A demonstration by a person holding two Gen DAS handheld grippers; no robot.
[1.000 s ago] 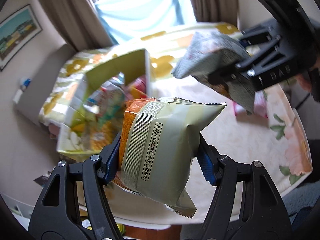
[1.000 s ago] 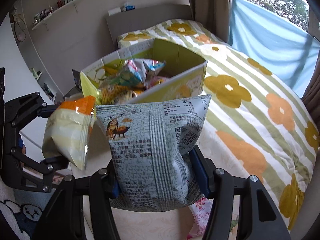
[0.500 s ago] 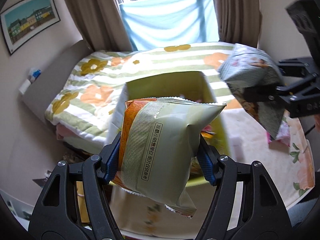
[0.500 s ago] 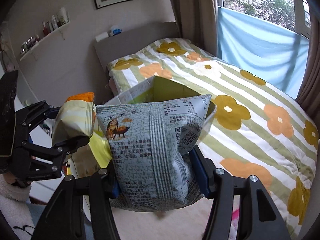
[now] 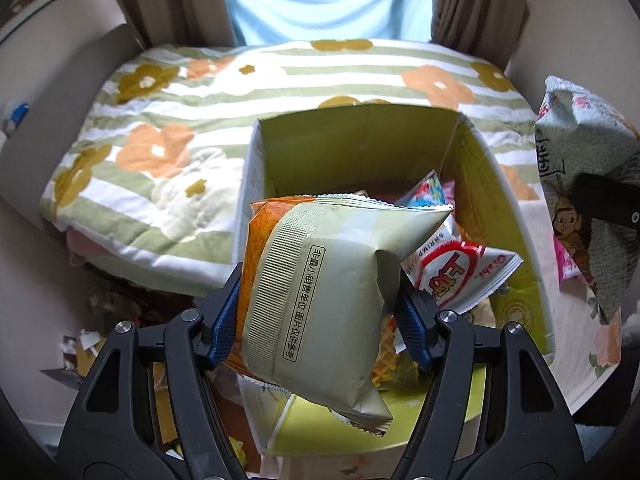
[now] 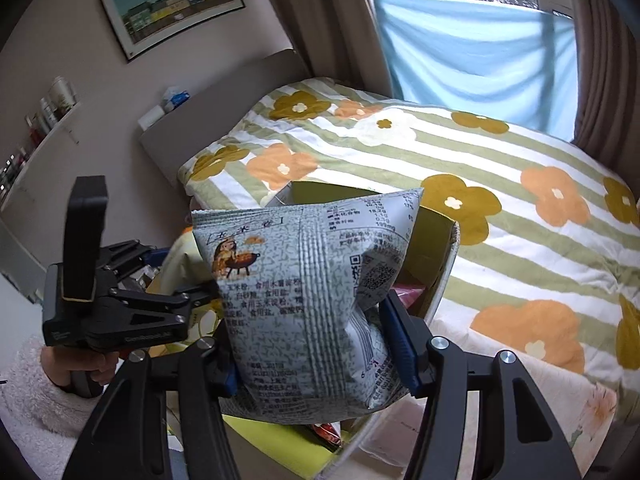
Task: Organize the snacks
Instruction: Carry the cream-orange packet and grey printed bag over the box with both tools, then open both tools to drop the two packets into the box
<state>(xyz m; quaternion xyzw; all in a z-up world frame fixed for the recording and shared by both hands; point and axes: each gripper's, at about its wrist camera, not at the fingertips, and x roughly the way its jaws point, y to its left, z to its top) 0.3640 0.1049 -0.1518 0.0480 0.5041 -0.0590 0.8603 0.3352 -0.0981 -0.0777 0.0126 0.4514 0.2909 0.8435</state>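
Above the open box [image 5: 472,148] of snacks, the left gripper [image 5: 320,324] is pinching a pale green packet [image 5: 320,300] between blue pads — at three o'clock the right gripper [image 6: 316,344] is clamping a grey speckled packet [image 6: 304,280], beside the flowered bed [image 6: 500,184].

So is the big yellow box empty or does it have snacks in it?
It has snacks in it. The box stands open, and packets like the red-and-white shrimp chips lie inside, though much yellow wall still shows.
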